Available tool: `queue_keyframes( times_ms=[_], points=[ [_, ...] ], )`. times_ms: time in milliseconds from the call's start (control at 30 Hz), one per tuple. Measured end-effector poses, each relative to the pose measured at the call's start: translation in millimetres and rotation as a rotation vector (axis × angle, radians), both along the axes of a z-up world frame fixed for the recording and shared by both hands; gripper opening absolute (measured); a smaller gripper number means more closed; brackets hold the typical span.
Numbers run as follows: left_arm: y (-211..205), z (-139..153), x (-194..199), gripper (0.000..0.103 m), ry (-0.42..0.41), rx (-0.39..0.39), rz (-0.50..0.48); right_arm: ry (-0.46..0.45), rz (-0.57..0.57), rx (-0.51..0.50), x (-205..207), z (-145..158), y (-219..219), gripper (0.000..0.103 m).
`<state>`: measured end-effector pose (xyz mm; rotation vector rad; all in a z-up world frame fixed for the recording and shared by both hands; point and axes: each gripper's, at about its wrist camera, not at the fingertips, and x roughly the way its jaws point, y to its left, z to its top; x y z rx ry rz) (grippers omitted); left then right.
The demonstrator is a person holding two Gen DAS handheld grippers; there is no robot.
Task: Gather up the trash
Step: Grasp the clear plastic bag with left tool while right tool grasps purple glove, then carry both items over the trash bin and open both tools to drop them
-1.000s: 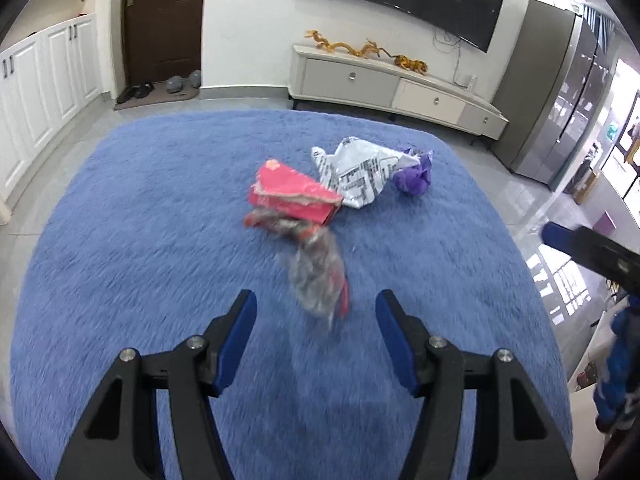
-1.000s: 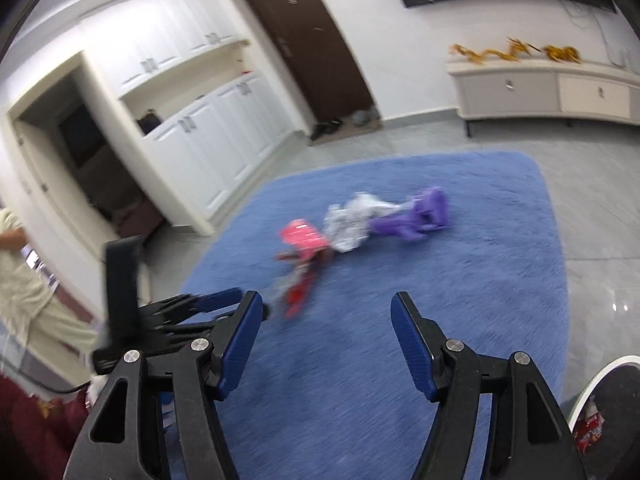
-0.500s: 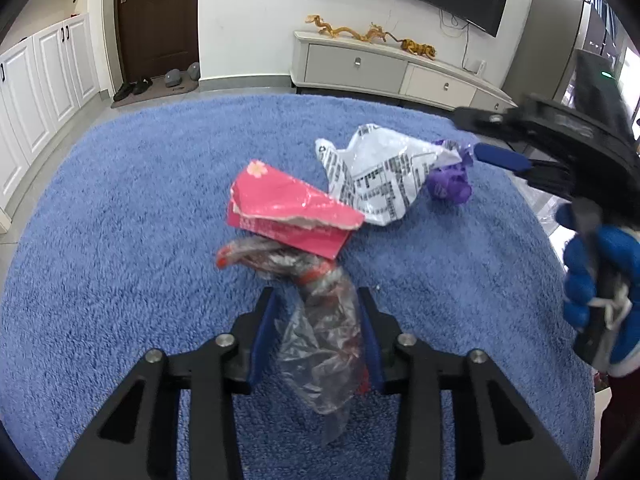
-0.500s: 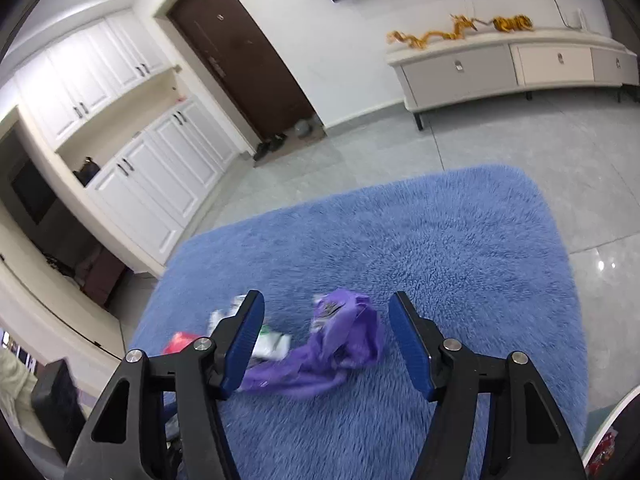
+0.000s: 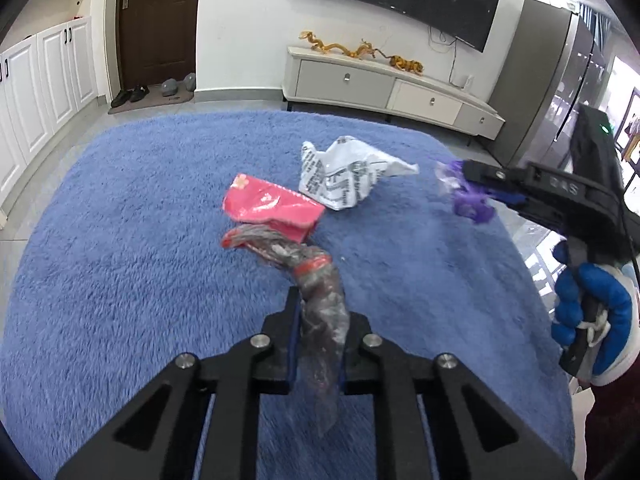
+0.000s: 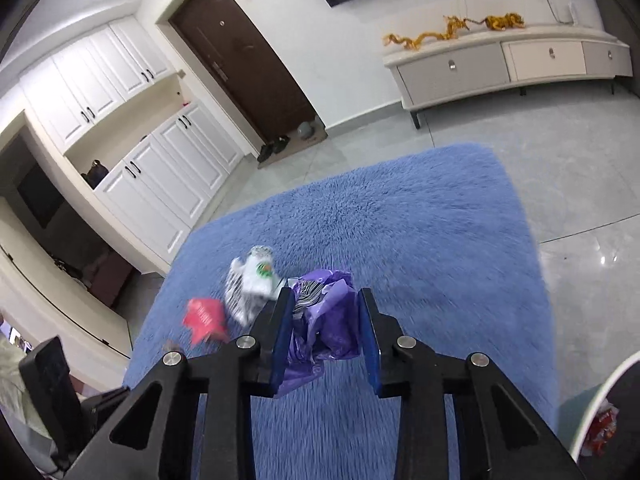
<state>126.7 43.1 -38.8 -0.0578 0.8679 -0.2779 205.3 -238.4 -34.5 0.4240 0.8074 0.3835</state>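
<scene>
Both grippers have closed since a moment ago. The left gripper (image 5: 318, 316) pinches the clear wrapper (image 5: 316, 292) — its long end trails toward the red packet (image 5: 272, 208) on the blue rug (image 5: 120, 260). The right gripper (image 6: 326, 320) squeezes the purple bag (image 6: 332, 316) — the white bag (image 6: 252, 284) lies just left.
</scene>
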Motion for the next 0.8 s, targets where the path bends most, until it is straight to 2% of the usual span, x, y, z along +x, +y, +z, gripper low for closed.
queue_keyframes(
  times_ms=[267, 400, 633, 800],
  points=[
    [-6, 26, -44, 0.013, -0.022, 0.002, 0.04, -0.053, 0.039, -0.035, -78, 22, -20, 0.031],
    [-13, 41, -70, 0.013, -0.034, 0.023, 0.058, -0.062, 0.082, -0.06, -106, 20, -20, 0.031],
    [-23, 64, -113, 0.013, -0.053, 0.065, 0.086, -0.058, 0.135, 0.026, -135, 9, -13, 0.031],
    [-37, 76, -133, 0.013, -0.068, 0.093, 0.079, -0.099, 0.141, 0.054, -158, 18, -22, 0.031]
  ],
)
